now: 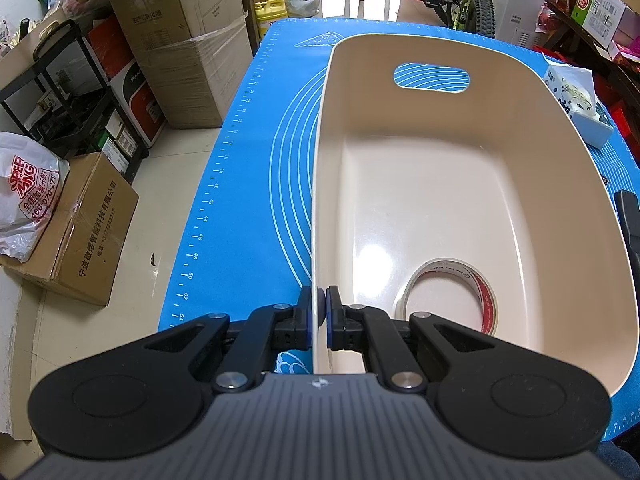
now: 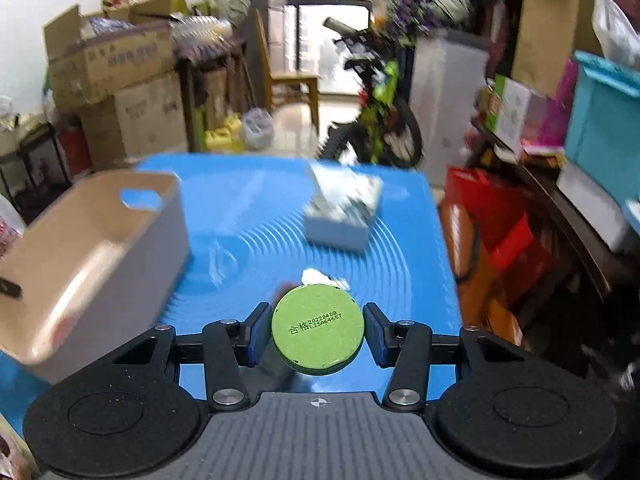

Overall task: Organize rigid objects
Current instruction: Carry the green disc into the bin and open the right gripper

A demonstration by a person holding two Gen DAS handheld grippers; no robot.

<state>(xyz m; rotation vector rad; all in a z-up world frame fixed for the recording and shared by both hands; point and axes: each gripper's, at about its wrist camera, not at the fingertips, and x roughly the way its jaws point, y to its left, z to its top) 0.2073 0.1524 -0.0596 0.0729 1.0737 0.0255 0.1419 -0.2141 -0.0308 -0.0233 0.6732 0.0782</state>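
My left gripper [image 1: 319, 312] pinches the near rim of the beige bin [image 1: 568, 152], a tape roll [image 1: 448, 296] inside, while my right gripper [image 2: 316, 332], jaws spread around the green-capped can [image 2: 318, 334], has the bin forward-left on the tabletop.

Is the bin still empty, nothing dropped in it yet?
No. In the left wrist view a roll of tape already lies on the floor of the beige bin, near the corner closest to the left gripper.
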